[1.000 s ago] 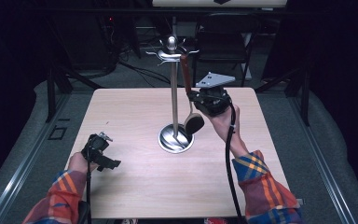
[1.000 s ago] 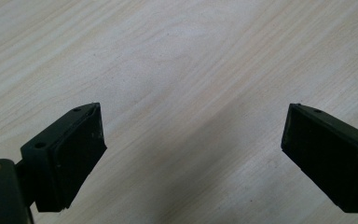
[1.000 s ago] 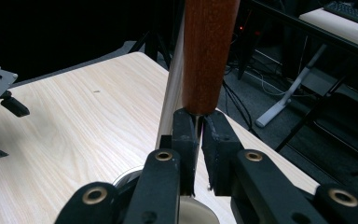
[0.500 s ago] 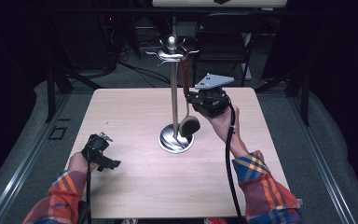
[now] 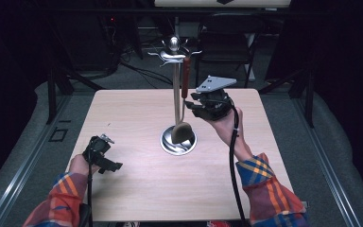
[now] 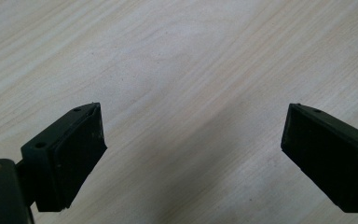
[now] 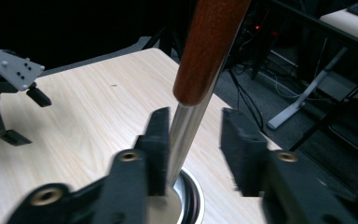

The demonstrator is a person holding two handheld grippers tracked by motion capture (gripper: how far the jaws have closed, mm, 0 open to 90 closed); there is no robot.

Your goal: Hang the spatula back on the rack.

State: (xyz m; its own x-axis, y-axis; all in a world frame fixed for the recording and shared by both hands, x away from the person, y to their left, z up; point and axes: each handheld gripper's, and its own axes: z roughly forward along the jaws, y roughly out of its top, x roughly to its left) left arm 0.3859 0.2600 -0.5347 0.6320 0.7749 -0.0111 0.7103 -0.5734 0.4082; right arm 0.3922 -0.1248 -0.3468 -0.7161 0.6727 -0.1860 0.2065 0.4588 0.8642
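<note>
Two jaws of my right gripper (image 7: 193,149) stand apart around the utensil (image 5: 184,101), whose near-vertical handle hangs from the stand (image 5: 175,94) — one pad seems to touch the shaft, though blur leaves that unsure. My left gripper (image 6: 193,154), spread wide and empty, hovers over bare table (image 5: 137,189) well apart — the right is plainly nearer.

Pale wooden bench (image 5: 137,189) on grey floor (image 5: 38,118); dark chair (image 5: 227,47) behind it; cables (image 5: 137,71) on the floor; black frame posts (image 5: 52,94) alongside.
</note>
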